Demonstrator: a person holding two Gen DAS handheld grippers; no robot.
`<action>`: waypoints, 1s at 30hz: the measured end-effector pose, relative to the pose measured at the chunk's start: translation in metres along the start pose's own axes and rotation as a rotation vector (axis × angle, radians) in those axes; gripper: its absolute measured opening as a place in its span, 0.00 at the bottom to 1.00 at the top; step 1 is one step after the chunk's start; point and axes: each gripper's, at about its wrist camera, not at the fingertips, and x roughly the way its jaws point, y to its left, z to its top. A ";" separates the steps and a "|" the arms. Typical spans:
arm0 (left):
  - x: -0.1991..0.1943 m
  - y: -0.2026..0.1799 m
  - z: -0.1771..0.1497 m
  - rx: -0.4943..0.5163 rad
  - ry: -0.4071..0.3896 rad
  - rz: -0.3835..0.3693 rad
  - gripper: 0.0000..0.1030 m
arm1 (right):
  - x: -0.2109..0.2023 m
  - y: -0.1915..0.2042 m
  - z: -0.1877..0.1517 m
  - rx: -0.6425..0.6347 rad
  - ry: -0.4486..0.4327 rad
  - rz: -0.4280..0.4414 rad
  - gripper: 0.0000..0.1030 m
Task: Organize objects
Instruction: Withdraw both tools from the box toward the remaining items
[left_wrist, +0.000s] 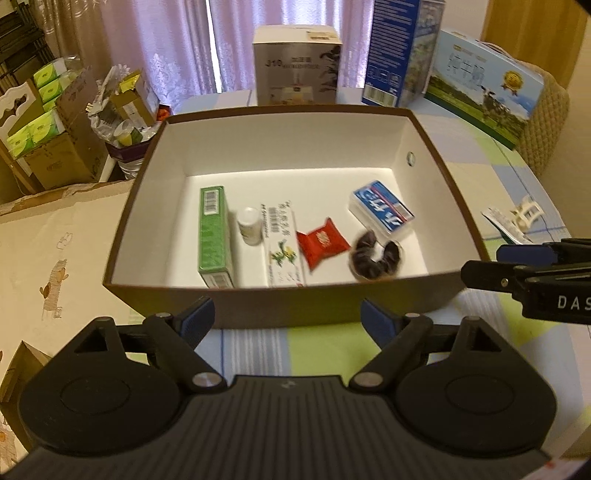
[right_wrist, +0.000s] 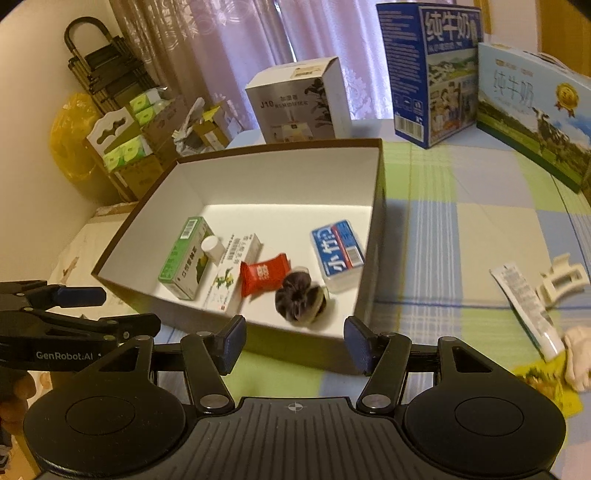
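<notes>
A brown box with white walls (left_wrist: 288, 155) (right_wrist: 280, 177) sits on the plaid tablecloth. Inside lie a green carton (left_wrist: 214, 236) (right_wrist: 184, 258), a small white bottle (left_wrist: 249, 225) (right_wrist: 212, 247), a long white carton (left_wrist: 282, 243) (right_wrist: 232, 273), a red packet (left_wrist: 323, 242) (right_wrist: 264, 277), a dark scrunchie (left_wrist: 376, 258) (right_wrist: 301, 297), blurred, and a blue tissue pack (left_wrist: 382, 208) (right_wrist: 338, 253). My left gripper (left_wrist: 288, 321) (right_wrist: 118, 310) is open and empty before the box's near wall. My right gripper (right_wrist: 295, 343) (left_wrist: 495, 262) is open and empty at the box's near right corner.
Right of the box lie a tube (right_wrist: 528, 306) (left_wrist: 502, 225), a white hair claw (right_wrist: 561, 280) (left_wrist: 526, 214), a yellow packet (right_wrist: 550, 384) and a cream object (right_wrist: 580, 362). A humidifier box (left_wrist: 299, 66) and milk cartons (right_wrist: 432, 70) (right_wrist: 535, 110) stand behind. Cardboard boxes (left_wrist: 55, 147) crowd the left.
</notes>
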 end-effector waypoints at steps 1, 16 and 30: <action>-0.002 -0.004 -0.002 0.002 0.002 -0.002 0.82 | -0.003 -0.002 -0.003 0.003 0.001 0.001 0.54; -0.008 -0.063 -0.037 0.035 0.044 -0.055 0.82 | -0.047 -0.036 -0.051 0.057 0.035 0.000 0.54; -0.006 -0.140 -0.047 0.123 0.063 -0.141 0.82 | -0.089 -0.101 -0.093 0.150 0.067 -0.072 0.54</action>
